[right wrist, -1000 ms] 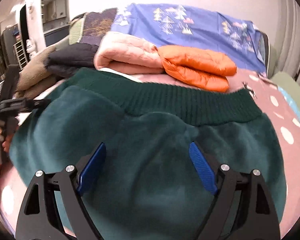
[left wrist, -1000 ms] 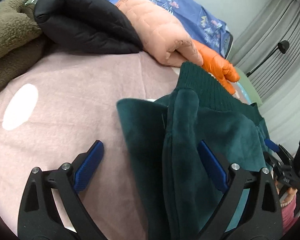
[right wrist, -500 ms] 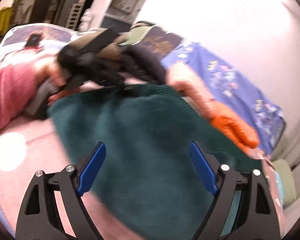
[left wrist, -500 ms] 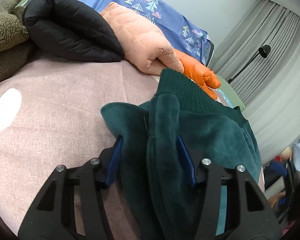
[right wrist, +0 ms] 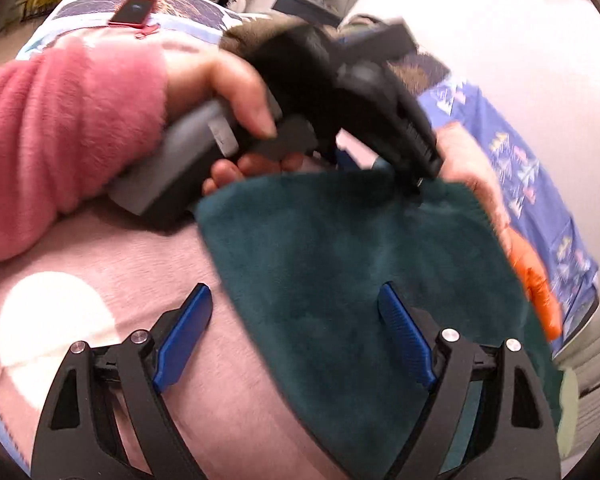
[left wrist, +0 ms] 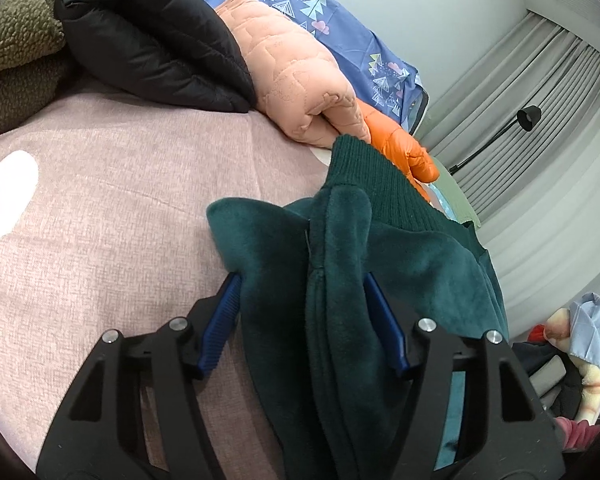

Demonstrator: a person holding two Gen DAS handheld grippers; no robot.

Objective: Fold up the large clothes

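A dark green fleece garment with a ribbed hem lies on the pink bedspread. My left gripper is shut on a thick fold at the garment's left edge, its blue pads pressing the bunched fabric from both sides. In the right wrist view the garment spreads flat and my right gripper is open above it, holding nothing. The left gripper, held by a hand in a pink sleeve, shows there at the garment's far corner.
Folded jackets lie along the back: black, peach quilted, orange, with an olive fleece at the left. A blue patterned sheet lies behind. A red phone lies on the bed. Curtains and a lamp stand at the right.
My left gripper closed from wide open onto the fold at the garment's edge. My right gripper swung left, so its view now faces the left hand and gripper.
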